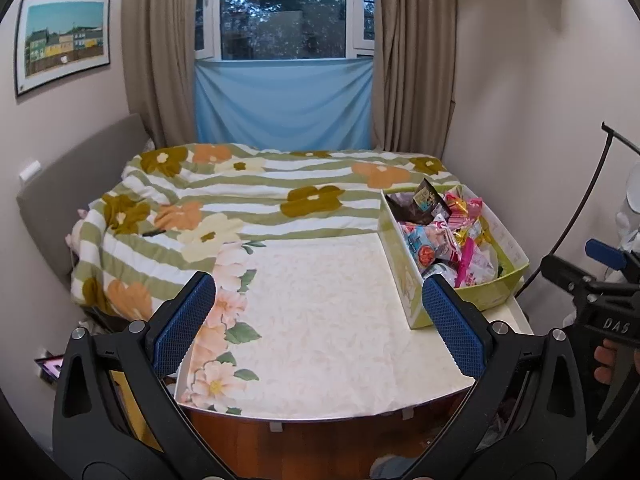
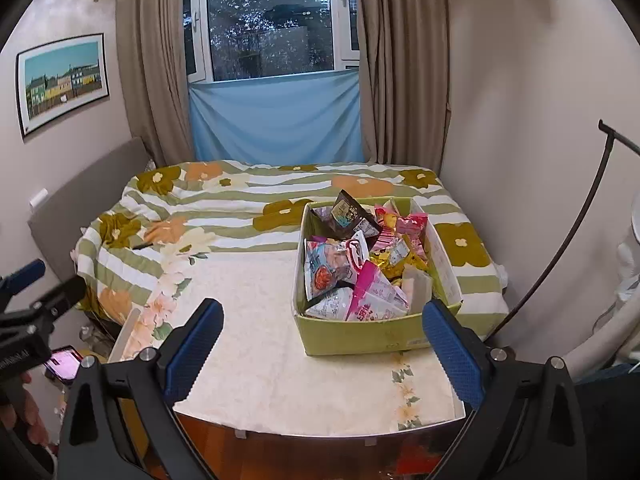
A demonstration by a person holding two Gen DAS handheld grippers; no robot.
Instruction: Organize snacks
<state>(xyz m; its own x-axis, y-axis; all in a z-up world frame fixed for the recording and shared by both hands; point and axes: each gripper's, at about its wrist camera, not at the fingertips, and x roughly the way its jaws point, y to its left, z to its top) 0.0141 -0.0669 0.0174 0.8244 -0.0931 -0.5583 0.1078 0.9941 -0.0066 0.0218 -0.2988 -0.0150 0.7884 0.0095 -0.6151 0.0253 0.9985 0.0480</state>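
Right wrist view: snack packets (image 2: 352,268) lie heaped in green box (image 2: 360,336), right of centre; table (image 2: 260,340) otherwise bare. Both grippers, left gripper (image 1: 318,320) and right gripper (image 2: 322,344), spread, holding nothing. Sorting state unclear.

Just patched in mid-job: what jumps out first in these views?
The green box crammed with bright snack packets stands at the table's far right, its far end against the bed. Behind it spreads the flowered quilt. Both grippers, left and right, hang open and empty at the table's near edge.
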